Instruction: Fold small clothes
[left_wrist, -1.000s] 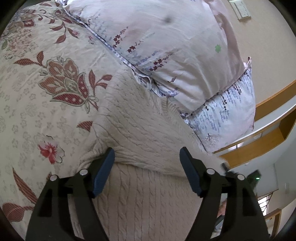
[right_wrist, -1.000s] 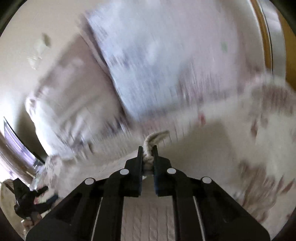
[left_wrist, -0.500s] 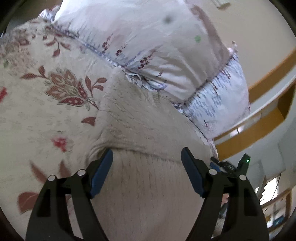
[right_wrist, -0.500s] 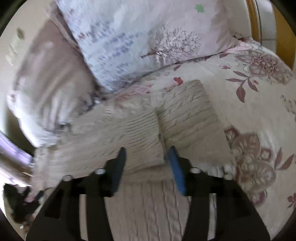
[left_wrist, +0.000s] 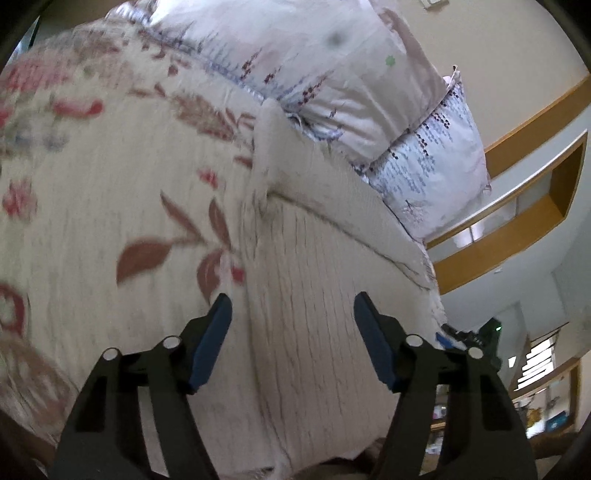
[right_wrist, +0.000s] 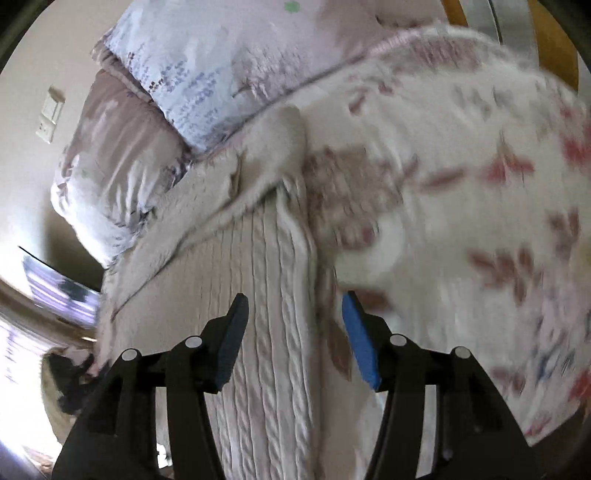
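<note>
A cream cable-knit sweater (left_wrist: 325, 280) lies on the floral bedspread (left_wrist: 92, 206), with its sleeves folded in across the body. My left gripper (left_wrist: 293, 314) is open and empty, just above the sweater's left edge. The same sweater (right_wrist: 258, 295) shows in the right wrist view, where my right gripper (right_wrist: 291, 314) is open and empty over its right edge. Both views are blurred by motion.
Two patterned pillows (left_wrist: 332, 66) lean against the wall behind the sweater, also in the right wrist view (right_wrist: 207, 62). A wooden headboard shelf (left_wrist: 517, 206) runs to the right. The floral bedspread (right_wrist: 461, 206) spreads to the right of the sweater.
My right gripper has let go of the sweater sleeve and opened, leaving it folded over the body. Both grippers have drawn back toward the sweater's near end.
</note>
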